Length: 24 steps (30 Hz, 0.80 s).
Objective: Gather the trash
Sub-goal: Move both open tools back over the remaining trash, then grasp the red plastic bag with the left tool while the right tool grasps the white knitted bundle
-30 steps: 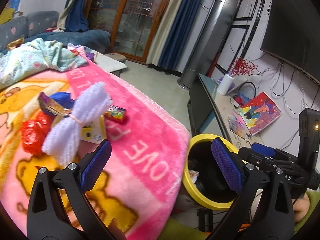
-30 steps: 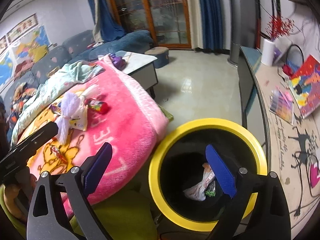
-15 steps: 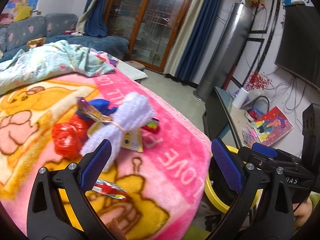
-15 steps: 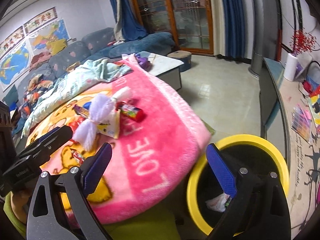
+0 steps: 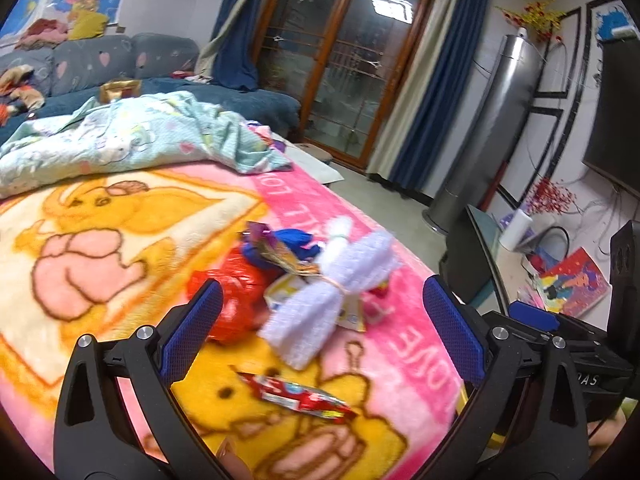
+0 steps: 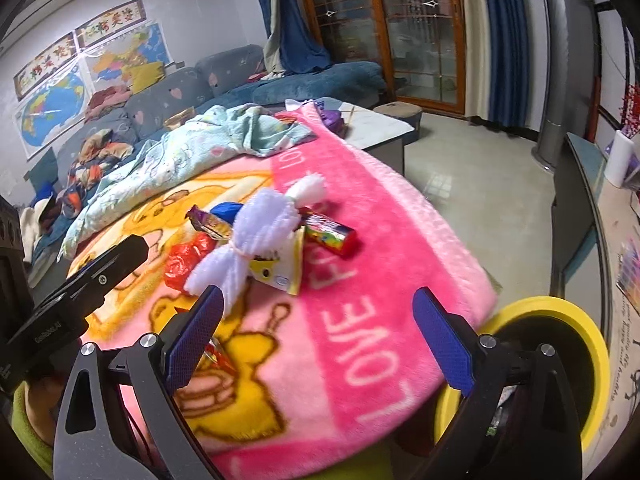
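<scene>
On the pink cartoon blanket (image 5: pixel 132 216), at about ten o'clock from your left hand-held gripper (image 5: pixel 320 336), the crumpled red plastic bag (image 5: pixel 236 300) lies just past the left fingertip. Both blue pads (image 5: pixel 192 336) of that gripper stand wide apart with nothing between them. At twelve o'clock sits the main heap of trash: a purple-and-gold wrapper (image 5: pixel 280 254) resting on a blue wad (image 5: pixel 288 246), and a white fluffy bundle tied with a rubber band (image 5: pixel 336 284) lying across a yellow-and-white packet (image 5: pixel 288 296). Closer to you, at six o'clock between the fingers, a long red candy wrapper (image 5: pixel 296 394) lies alone on the yellow bear print, apart from the heap.

From your right hand-held gripper (image 6: pixel 316 336), whose fingers are likewise spread and empty, the same heap sits at eleven o'clock: the red bag (image 6: pixel 184 260), the white bundle (image 6: pixel 256 236) and the yellow packet (image 6: pixel 280 268) touching one another, with a rainbow-striped candy tube (image 6: pixel 330 232) just beside them at twelve o'clock. A pale green quilt (image 6: pixel 192 152) is bunched at the blanket's far end. At four o'clock, below the blanket's edge, stands the yellow-rimmed bin (image 6: pixel 560 312), partly hidden by the right finger.
</scene>
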Each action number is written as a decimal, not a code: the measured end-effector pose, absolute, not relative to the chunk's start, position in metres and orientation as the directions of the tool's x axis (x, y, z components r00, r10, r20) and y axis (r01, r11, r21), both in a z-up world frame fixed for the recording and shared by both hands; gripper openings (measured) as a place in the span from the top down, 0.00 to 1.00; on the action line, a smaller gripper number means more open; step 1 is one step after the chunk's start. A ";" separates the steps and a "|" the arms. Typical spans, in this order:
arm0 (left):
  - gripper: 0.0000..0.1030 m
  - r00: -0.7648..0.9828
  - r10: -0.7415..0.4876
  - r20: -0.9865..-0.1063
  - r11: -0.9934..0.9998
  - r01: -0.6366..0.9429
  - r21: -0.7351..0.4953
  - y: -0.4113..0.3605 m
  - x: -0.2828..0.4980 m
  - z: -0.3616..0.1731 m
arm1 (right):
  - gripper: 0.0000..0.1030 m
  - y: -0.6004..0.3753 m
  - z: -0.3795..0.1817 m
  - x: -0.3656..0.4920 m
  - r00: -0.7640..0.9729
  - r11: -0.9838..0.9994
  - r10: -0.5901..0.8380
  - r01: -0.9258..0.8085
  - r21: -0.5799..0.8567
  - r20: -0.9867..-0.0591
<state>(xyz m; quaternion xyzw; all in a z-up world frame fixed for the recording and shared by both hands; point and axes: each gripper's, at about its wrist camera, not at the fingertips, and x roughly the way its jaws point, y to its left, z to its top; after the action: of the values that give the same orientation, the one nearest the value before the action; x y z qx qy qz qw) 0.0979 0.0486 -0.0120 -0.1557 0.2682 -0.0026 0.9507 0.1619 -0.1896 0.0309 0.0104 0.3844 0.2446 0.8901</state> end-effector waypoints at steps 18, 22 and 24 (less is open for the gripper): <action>0.11 0.807 -0.034 -0.589 0.895 -0.238 -0.378 0.129 0.102 -0.053 | 0.10 -0.138 0.008 0.217 0.521 0.859 0.499 -0.406 0.313 -0.693; 0.11 0.794 -0.062 -0.605 0.879 -0.244 -0.410 0.136 0.109 -0.066 | 0.10 -0.131 0.005 0.226 0.511 0.853 0.514 -0.391 0.346 -0.689; 0.11 0.786 -0.089 -0.612 0.868 -0.240 -0.435 0.140 0.114 -0.074 | 0.10 -0.126 0.003 0.232 0.508 0.851 0.519 -0.386 0.357 -0.688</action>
<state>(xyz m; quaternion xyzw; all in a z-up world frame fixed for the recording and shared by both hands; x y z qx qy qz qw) 0.1143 0.1397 -0.0741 -0.2537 0.3248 0.0414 0.9102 0.2317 -0.1262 0.0032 0.0791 0.4216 0.2616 0.8646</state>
